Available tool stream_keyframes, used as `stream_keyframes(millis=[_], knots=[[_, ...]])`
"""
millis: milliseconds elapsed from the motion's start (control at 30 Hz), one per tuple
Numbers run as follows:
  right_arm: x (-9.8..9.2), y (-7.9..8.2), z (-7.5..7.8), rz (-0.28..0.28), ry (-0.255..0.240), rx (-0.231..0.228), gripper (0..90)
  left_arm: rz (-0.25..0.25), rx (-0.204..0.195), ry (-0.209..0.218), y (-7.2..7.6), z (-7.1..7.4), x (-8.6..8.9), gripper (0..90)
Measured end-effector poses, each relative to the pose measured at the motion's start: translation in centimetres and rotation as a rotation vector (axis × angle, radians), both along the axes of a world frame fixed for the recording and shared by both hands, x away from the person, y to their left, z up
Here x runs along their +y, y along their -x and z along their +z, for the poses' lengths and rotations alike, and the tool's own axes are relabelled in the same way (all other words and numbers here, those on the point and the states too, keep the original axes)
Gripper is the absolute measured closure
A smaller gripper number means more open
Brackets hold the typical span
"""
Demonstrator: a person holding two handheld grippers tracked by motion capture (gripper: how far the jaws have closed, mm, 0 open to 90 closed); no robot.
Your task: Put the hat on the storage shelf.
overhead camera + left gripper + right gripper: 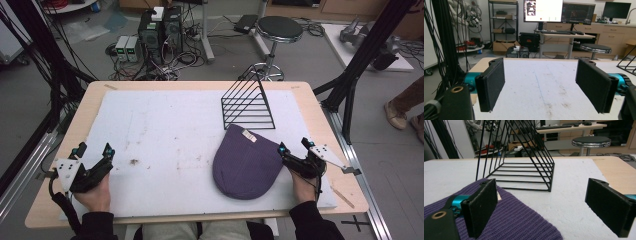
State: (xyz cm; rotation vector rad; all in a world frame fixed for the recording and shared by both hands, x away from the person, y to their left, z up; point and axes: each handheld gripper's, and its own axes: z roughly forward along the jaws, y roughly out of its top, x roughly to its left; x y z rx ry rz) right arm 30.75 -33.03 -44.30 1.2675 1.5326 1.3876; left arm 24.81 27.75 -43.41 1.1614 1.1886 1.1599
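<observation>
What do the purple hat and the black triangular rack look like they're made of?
The purple ribbed knit hat looks like soft yarn, perhaps wool or acrylic: the right gripper view shows fine parallel knit ribs and a matte surface. The black triangular wire rack appears to be thin metal rod with a smooth dark coating, judging by its straight, rigid bars and slight sheen.

beanie (pixel 247 167): purple rib-knit cloth, matt, sewn label | rack (pixel 247 106): thin black metal wire, slight sheen | mat (pixel 165 135): white, rough, stained | table (pixel 90 102): pale wood, smooth | gripper pads (pixel 492 82): black, matt, fine-grained | stool (pixel 591 142): black seat, shiny metal rim
</observation>
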Motion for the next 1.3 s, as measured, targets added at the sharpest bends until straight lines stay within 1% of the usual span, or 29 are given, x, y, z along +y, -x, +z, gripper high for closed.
stream_keyframes(millis=[167,333,533,633,833,933,967,1033,1100,1133,1167,1233,1300], knots=[[-0.3,0.3,0.0,0.001,-0.003,0.0,10.1,-0.009,0.001,-0.001,-0.3,0.0,-0.3,23.7],[-0.5,0.4,0.0,-0.006,-0.017,0.003,10.2,-0.007,-0.003,0.002,-0.3,0.0,-0.2,23.7],[-0.3,0.3,0.0,-0.002,-0.016,0.002,10.2,-0.003,0.002,0.007,-0.2,0.0,-0.1,23.7],[-0.4,0.3,0.0,-0.002,-0.014,0.007,10.2,-0.012,-0.002,0.009,-0.2,0.0,-0.1,23.5],[-0.2,0.3,0.1,-0.002,-0.002,-0.007,10.2,-0.008,-0.002,0.014,-0.2,0.0,0.0,23.5],[0.0,0.4,0.3,0.011,0.001,-0.018,10.2,-0.003,0.005,0.016,-0.2,0.0,0.0,23.5],[0.3,0.4,0.5,0.038,0.006,-0.021,10.2,0.001,0.01,0.012,-0.2,0.0,0.1,23.6],[0.7,0.3,0.8,0.074,0.025,-0.03,10.2,0.008,0.014,0.012,-0.2,0.0,0.1,23.6],[1.0,0.4,1.1,0.101,0.042,-0.041,10.2,0.015,0.009,0.019,-0.1,0.0,0.2,23.6],[1.0,0.4,1.2,0.116,0.041,-0.044,10.2,0.015,0.009,0.019,-0.1,0.0,0.2,23.6],[1.0,0.4,1.2,0.116,0.041,-0.044,10.2,0.014,0.009,0.023,-0.1,0.0,0.3,23.6],[1.1,0.3,1.4,0.151,0.023,-0.034,10.2,0.014,0.016,0.029,-0.1,0.0,0.4,23.6],[1.3,0.4,1.8,0.181,0.028,-0.039,10.2,0.012,0.016,0.032,-0.1,-0.1,0.5,23.6]])
